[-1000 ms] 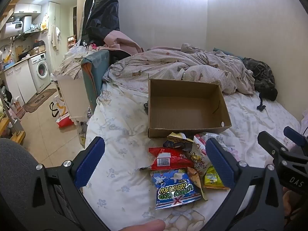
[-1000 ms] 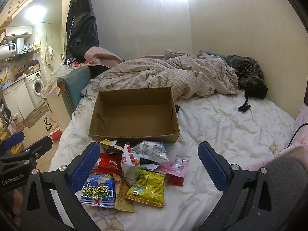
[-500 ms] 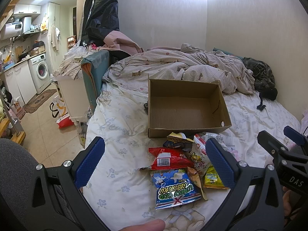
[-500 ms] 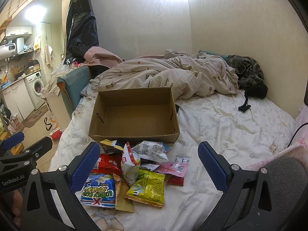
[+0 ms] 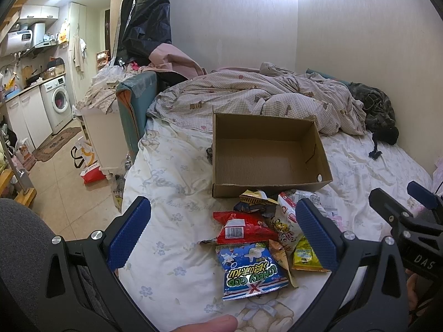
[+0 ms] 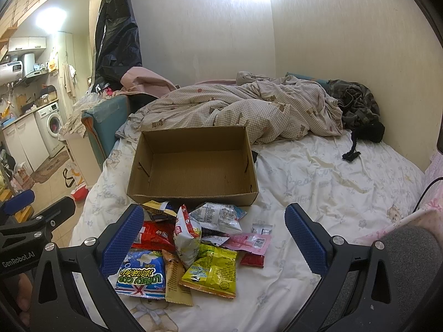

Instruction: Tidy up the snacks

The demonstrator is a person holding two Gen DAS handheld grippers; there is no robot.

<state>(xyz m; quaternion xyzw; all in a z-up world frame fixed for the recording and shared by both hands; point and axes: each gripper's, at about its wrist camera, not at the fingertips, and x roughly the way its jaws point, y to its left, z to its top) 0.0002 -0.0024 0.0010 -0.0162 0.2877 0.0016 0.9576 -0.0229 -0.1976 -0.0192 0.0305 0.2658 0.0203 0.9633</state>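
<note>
An open, empty cardboard box (image 5: 265, 160) (image 6: 193, 166) sits on the bed. Just in front of it lies a pile of snack packets: a blue "Lonely God" bag (image 5: 250, 271) (image 6: 142, 272), a red bag (image 5: 241, 225) (image 6: 153, 235), a yellow bag (image 6: 211, 272) (image 5: 306, 256), a white upright bag (image 6: 187, 233), a white-blue packet (image 6: 218, 217) and a pink sachet (image 6: 249, 242). My left gripper (image 5: 221, 235) is open and empty, above the near side of the pile. My right gripper (image 6: 213, 238) is open and empty, also above the pile.
A crumpled checked duvet (image 5: 263, 96) lies behind the box, dark clothes (image 6: 357, 105) at the far right by the wall. The bed's left edge (image 5: 133, 166) drops to a tiled floor with a cabinet (image 5: 102, 135) and washing machine (image 5: 56, 102). The white sheet (image 6: 332, 182) stretches right of the box.
</note>
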